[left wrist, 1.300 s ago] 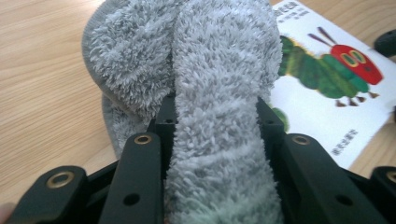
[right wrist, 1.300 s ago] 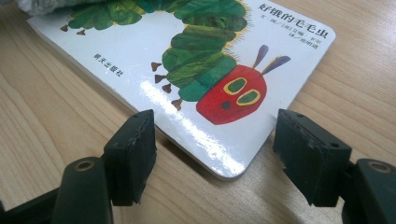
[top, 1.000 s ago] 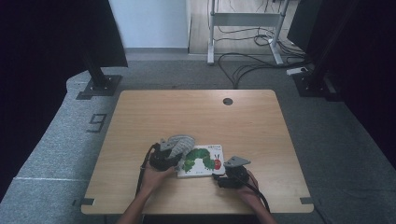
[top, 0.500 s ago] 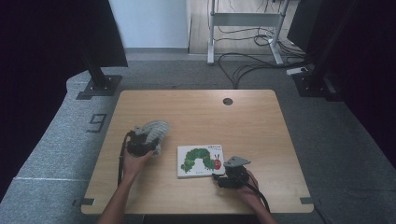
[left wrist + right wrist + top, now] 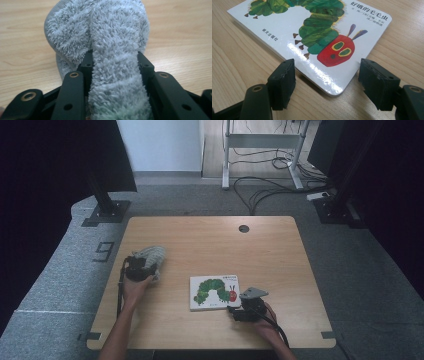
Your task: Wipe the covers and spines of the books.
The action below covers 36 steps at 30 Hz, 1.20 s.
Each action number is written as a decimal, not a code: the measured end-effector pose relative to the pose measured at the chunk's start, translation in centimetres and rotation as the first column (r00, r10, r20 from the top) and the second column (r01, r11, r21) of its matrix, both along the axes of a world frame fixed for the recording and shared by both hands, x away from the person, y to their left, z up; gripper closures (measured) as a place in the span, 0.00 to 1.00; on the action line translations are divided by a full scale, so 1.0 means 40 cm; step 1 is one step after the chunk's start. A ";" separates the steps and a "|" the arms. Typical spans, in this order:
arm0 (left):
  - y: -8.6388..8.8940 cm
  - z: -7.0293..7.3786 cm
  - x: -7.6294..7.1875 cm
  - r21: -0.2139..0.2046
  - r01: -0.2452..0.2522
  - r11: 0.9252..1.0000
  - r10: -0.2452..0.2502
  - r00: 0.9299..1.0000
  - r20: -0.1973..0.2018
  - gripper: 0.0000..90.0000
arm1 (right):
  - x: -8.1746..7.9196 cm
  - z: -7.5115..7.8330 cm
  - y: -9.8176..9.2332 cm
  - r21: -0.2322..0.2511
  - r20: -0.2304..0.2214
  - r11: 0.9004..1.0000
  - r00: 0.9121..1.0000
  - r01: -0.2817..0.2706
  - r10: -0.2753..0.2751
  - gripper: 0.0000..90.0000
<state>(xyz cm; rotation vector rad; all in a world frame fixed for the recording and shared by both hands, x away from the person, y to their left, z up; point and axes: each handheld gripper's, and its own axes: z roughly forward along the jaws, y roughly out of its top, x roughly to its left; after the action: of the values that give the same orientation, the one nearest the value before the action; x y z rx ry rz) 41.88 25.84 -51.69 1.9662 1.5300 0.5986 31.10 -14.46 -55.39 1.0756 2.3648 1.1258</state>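
A fluffy grey-white cloth (image 5: pixel 151 254) lies bunched on the left part of the wooden table (image 5: pixel 210 235). My left gripper (image 5: pixel 142 266) is shut on it. In the left gripper view a thick fold of the cloth (image 5: pixel 112 30) fills the gap between the jaws of the left gripper (image 5: pixel 115 62), which have just been opening a little. A picture book (image 5: pixel 215 291) with a green caterpillar on its white cover lies flat near the front edge. My right gripper (image 5: pixel 235 310) stands open at its near right corner. In the right gripper view the book's (image 5: pixel 312 32) corner sits between the spread jaws of the right gripper (image 5: pixel 327 75).
A round cable hole (image 5: pixel 243 228) is at the table's far edge. Grey carpet surrounds the table. A monitor stand base (image 5: pixel 105 212) sits on the floor at far left, and cables (image 5: pixel 270 185) and a desk frame at far right.
My left hand has carried the cloth leftwards, away from the book to the table's left side. The right hand and the book have stayed put.
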 end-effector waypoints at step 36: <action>-0.208 0.045 -0.197 -0.108 0.343 0.933 -0.338 0.939 0.060 0.23 | 0.001 0.000 -0.001 0.001 0.001 1.000 1.000 -0.001 0.001 0.32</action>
<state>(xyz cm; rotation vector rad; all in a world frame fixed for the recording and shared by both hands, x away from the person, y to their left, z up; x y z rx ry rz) 34.01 17.54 -49.88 2.0505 1.1335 0.3892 31.14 -14.49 -55.39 1.0740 2.3648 1.1282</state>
